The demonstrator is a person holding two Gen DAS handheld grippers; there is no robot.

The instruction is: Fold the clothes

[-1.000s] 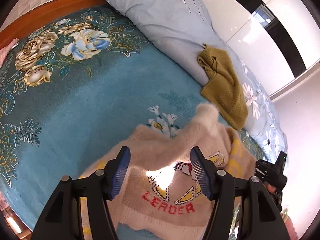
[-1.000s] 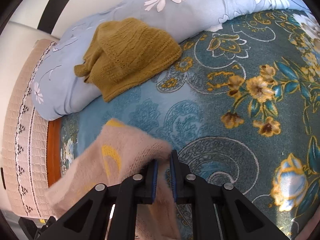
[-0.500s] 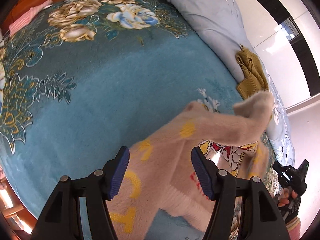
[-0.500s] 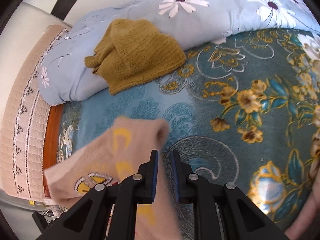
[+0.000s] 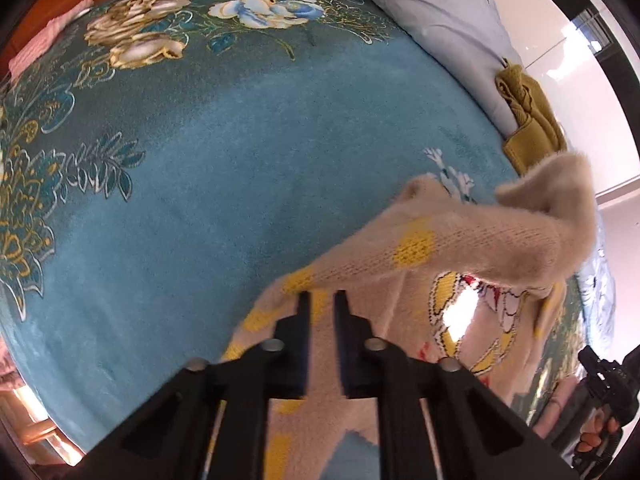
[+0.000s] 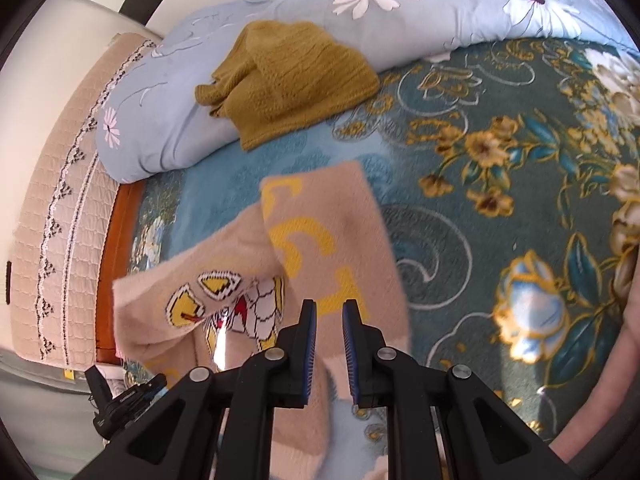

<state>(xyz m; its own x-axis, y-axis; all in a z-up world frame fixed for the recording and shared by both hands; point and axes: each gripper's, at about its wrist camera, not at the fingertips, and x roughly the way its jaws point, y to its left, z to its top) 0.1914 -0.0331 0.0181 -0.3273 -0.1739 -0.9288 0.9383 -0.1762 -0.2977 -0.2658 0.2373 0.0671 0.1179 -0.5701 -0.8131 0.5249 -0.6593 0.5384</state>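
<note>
Item: fuzzy beige knit sweater [image 5: 460, 240], yellow letter shapes on the sleeves and body, a cartoon figure in yellow, white and red on the chest. Condition: partly lifted and draped, not flat; one sleeve [image 5: 560, 208] stands raised, its cuff curling over toward the far side of the bed. In the right wrist view the sweater [image 6: 320, 240] spreads across the middle of the blanket, with a lettered panel laid over the chest motif.

Support: bed covered by a teal plush blanket [image 5: 200, 180] with gold and blue-white flower patterns toward its edges.

Surroundings: pale blue quilt [image 6: 280, 8] printed with white daisies, bunched along the far edge of the bed; mustard knit garment [image 6: 288, 80] crumpled, lying half on the quilt and half on the blanket, apart from the sweater; wooden bed frame [image 6: 116, 260] and a quilted beige headboard cover [image 6: 52, 200] at the head end. Nothing lies on the sweater.

Left gripper [image 5: 320, 300]: fingers drawn close together, pinching the fabric near the sweater's edge, where yellow patches show on either side.

Right gripper [image 6: 329, 308]: blue-padded fingers nearly together, a narrow gap, clamped on a fold of the sweater; fabric runs between the pads and hangs below them.
</note>
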